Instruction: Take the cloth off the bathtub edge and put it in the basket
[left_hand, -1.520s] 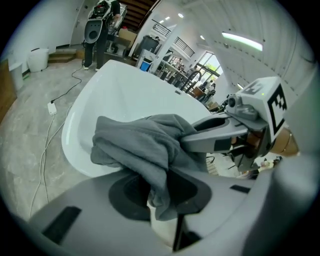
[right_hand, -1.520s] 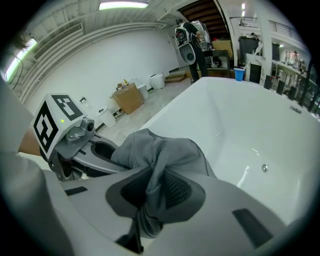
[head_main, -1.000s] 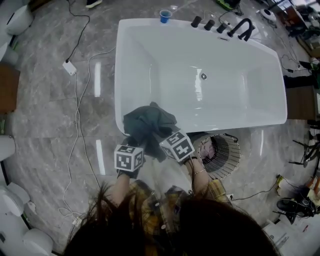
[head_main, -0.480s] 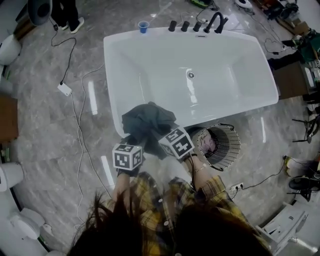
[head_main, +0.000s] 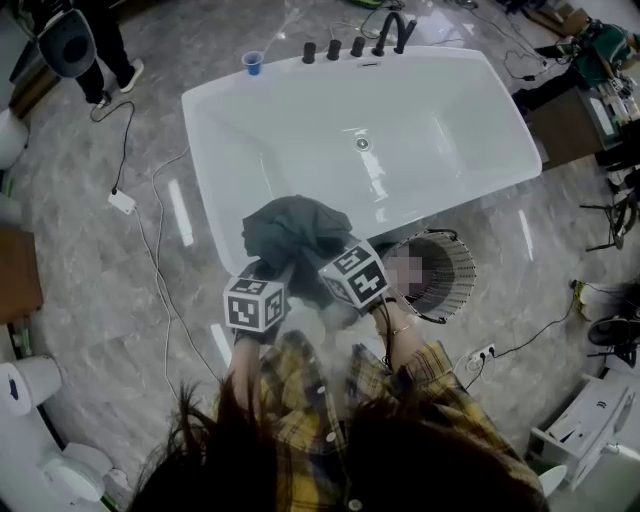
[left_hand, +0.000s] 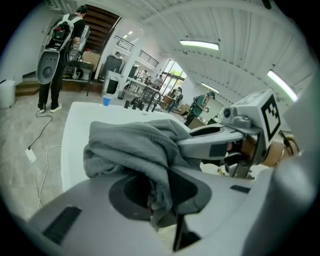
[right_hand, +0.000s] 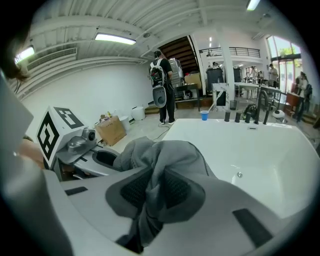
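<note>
Lifted higher off the white bathtub edge (head_main: 205, 170), the crumpled dark grey cloth (head_main: 295, 230) hangs ahead of the left gripper (left_hand: 159, 192) and right gripper (right_hand: 150, 195), both nearly closed and pinching it. The carry is under way. Next, swing over the round wire basket (head_main: 458, 285) just right of the right gripper, then release.

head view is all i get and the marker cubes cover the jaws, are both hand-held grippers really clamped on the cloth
observer: The left hand-held gripper is: its own view shows the cloth pinched between its pads.
operator: and the right one
observer: The right hand-held gripper also clamps a fold between its ribbed pads.
operator: any slack hanging
observer: In the right gripper view a tail of cloth hangs below the jaws.
</note>
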